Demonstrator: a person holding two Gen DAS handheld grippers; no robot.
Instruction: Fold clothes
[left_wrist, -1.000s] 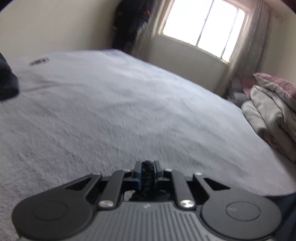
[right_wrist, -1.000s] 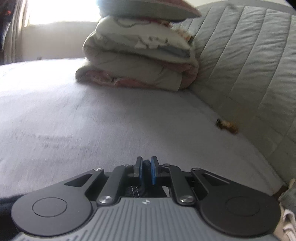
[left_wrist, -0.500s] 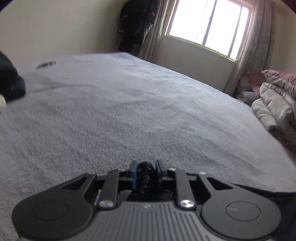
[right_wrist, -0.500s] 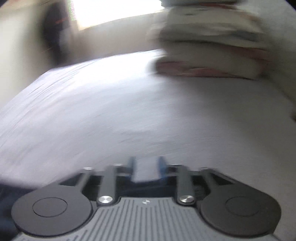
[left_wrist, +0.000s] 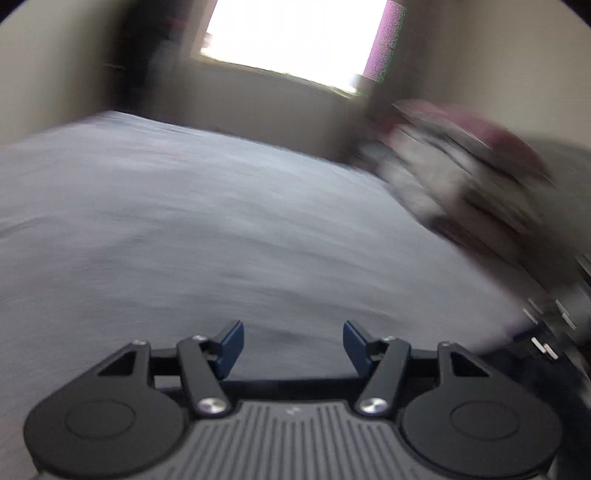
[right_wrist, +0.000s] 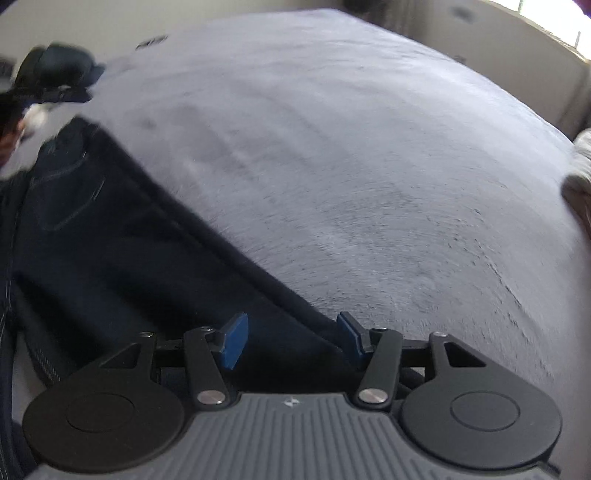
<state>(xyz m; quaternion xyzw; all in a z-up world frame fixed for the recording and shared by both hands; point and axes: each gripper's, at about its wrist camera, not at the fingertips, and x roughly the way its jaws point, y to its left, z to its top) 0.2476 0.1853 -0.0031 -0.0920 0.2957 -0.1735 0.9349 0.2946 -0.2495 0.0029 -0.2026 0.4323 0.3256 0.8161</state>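
Right wrist: jeans (right_wrist: 110, 251) apparently lie under opening, untouched fingers (right_wrist: 233, 345).

My left gripper (left_wrist: 293, 347) tilts gently downward, its jaws opening with nothing between the blue pads (left_wrist: 231, 347); my right gripper (right_wrist: 291, 345) pitches more steeply down, jaws likewise opening, gripping nothing.
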